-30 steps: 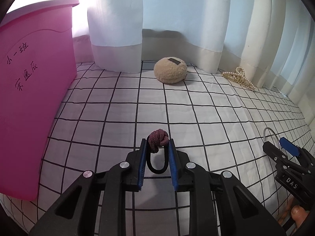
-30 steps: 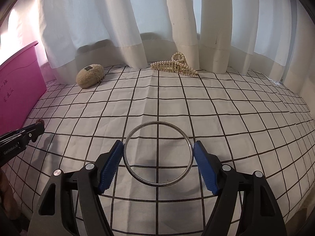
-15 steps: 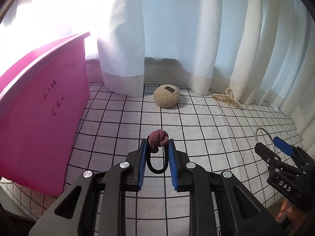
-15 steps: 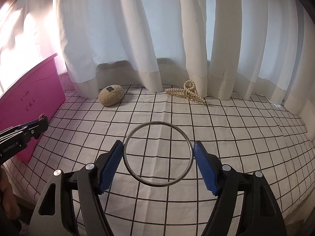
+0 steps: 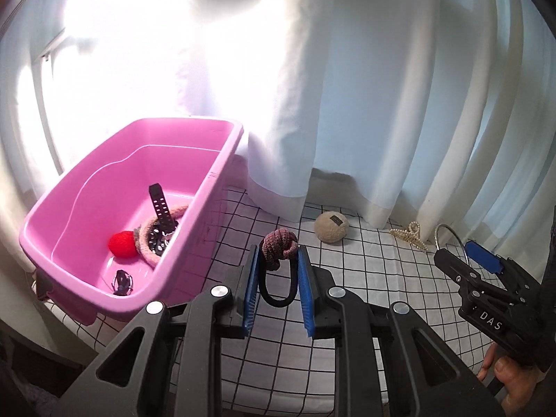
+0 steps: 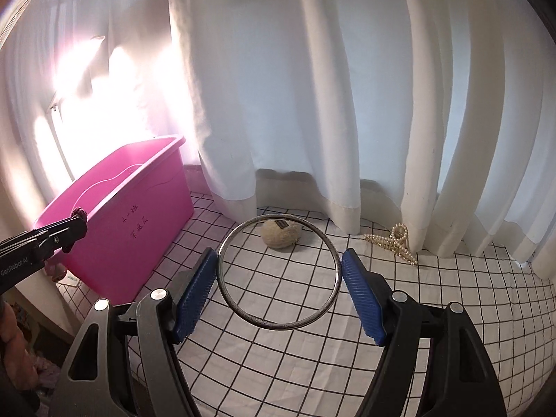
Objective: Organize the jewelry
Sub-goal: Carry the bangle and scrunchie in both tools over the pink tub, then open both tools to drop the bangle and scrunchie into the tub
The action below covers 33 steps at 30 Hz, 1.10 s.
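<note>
Over on the left a pink bin (image 5: 215,177) sits on the checked cloth (image 5: 375,278) of the counter, close against the white curtain (image 5: 365,87). Inside it lie a black strap (image 5: 160,205), a pinkish scrunchie (image 5: 147,239), a red pompom (image 5: 122,244) and a small dark clip (image 5: 121,282). Just right of the bin, the left hand-held gripper (image 5: 279,272) is raised above the cloth, its blue pads pinched on a dark hair tie with a maroon knot (image 5: 279,247). Further back a beige fluffy pad (image 5: 331,226) rests by the curtain hem, with a pearl hair claw (image 5: 410,234) to its right. The right hand-held gripper (image 6: 279,286) is spread wide, clamping a thin metal bangle (image 6: 326,243) across its width, off the cloth
</note>
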{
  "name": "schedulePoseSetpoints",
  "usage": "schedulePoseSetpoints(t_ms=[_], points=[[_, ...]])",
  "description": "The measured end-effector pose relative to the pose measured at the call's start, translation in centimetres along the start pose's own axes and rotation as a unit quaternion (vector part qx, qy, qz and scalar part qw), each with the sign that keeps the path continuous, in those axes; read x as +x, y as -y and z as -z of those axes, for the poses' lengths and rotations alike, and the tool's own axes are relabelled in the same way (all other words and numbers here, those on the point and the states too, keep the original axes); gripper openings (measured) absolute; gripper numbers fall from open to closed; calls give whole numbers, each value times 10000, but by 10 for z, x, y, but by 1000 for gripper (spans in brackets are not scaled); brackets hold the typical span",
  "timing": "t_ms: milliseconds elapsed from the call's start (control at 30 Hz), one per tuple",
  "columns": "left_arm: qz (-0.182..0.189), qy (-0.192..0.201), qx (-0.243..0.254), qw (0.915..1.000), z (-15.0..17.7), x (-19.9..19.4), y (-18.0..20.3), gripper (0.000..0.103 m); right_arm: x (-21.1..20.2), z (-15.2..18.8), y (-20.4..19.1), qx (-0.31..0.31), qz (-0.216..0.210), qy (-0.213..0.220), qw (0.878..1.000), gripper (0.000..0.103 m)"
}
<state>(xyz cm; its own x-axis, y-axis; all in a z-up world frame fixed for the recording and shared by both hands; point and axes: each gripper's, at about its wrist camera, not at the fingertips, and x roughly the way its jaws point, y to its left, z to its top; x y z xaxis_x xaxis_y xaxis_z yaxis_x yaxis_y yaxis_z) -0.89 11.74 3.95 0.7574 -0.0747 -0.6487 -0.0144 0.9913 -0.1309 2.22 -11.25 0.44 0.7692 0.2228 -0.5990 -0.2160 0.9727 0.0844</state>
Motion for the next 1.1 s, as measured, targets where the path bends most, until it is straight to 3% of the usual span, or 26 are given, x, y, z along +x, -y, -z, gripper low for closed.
schedulePoseSetpoints(t_ms=[267,533,833,1100], points=[[-801,284,-440,9954,-29,-28,-73,21,25,-55,-66,-358,-871,125,9955,71],[-1269,320,-895,9874,-50,-13,-154,22,74,-112,-151,-887,-1449,33,9855,71],[-1358,-215,-1255,9825,-60,37,-206,22,147,-133,-238,-1483,-1947,-757,9666,71],[-1589,-438,-1596,9733,-57,57,-222,22,198,-138,-271,-1844,-2163,-1395,9485,71]])
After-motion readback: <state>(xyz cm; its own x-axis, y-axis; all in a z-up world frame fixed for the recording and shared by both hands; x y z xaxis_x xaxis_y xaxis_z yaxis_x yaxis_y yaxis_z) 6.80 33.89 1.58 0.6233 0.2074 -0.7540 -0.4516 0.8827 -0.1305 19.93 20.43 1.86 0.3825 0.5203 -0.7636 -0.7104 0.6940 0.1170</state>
